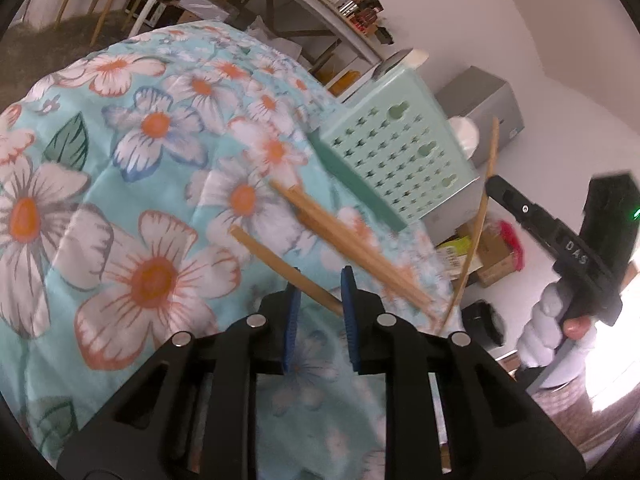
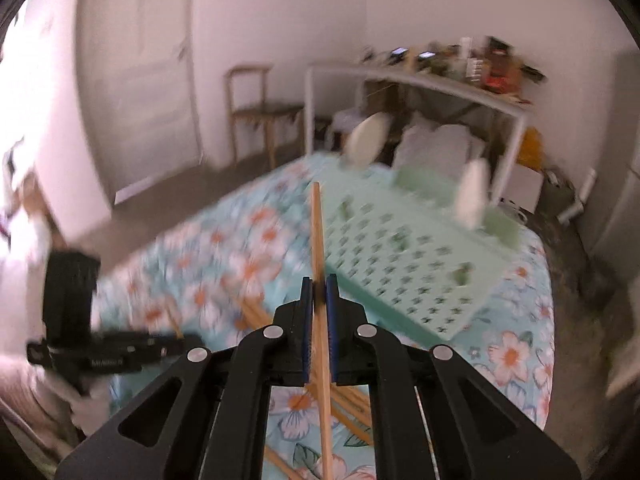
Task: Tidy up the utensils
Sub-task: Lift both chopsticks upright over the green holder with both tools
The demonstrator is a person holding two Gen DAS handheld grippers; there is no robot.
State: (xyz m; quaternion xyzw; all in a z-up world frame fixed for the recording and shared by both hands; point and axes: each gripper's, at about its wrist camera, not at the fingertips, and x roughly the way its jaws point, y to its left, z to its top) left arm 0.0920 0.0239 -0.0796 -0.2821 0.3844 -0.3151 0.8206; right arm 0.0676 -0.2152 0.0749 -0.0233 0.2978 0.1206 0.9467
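In the right wrist view my right gripper (image 2: 320, 285) is shut on one wooden chopstick (image 2: 318, 236), which runs straight out past the pads toward the mint perforated rack (image 2: 404, 252). From the left wrist view that gripper (image 1: 493, 184) hangs at the right, above the bed, with the long chopstick (image 1: 480, 220) hanging through it. My left gripper (image 1: 319, 282) sits low over the bed, and a chopstick (image 1: 276, 260) lies slantwise between its blue pads, touching both. Loose chopsticks (image 1: 360, 252) lie just beyond, in front of the rack (image 1: 400, 152). White oval pieces (image 2: 366, 140) stand in the rack.
A floral bedspread (image 1: 132, 168) covers the bed under everything. Behind it stand a white-framed shelf (image 2: 460, 88) full of clutter and a wooden chair (image 2: 256, 112). Cardboard boxes (image 1: 492, 256) and a grey box (image 1: 484, 100) sit on the floor by the wall. A gloved hand (image 1: 548, 320) holds the right gripper.
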